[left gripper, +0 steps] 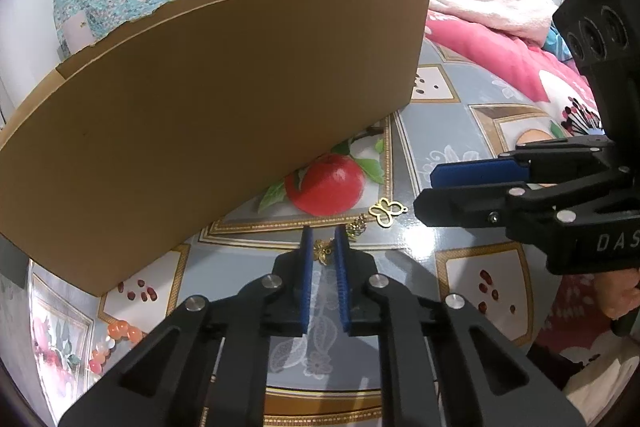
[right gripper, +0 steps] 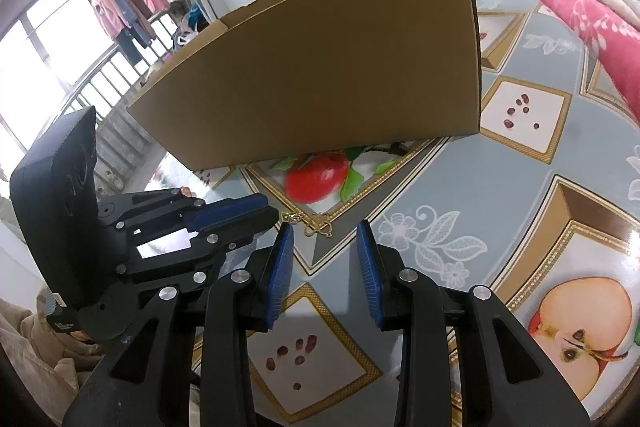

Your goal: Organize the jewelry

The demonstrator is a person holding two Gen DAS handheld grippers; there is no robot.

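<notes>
One cardboard box (left gripper: 224, 107), upright on the patterned tablecloth (left gripper: 440, 115), just behind a printed red apple (left gripper: 326, 183)

Two grippers over the cloth in front of the box. Left gripper (left gripper: 324, 251) level and pointing toward the box, blue pads narrowed around a small gold flower charm (left gripper: 323, 250), which seems lightly pinched between them, though contact on both sides cannot be told for sure. Right gripper (right gripper: 325, 247) reaching in from the right, low over the cloth, pads spread wide with nothing between them

Three gold pieces counted: the flower charm at the left pads, a small gold cluster (left gripper: 357, 226) just beyond them, and a butterfly pendant (left gripper: 387, 211) near the apple print, flat on the cloth

One string of orange beads (left gripper: 120, 337) at the left edge, well apart
</notes>
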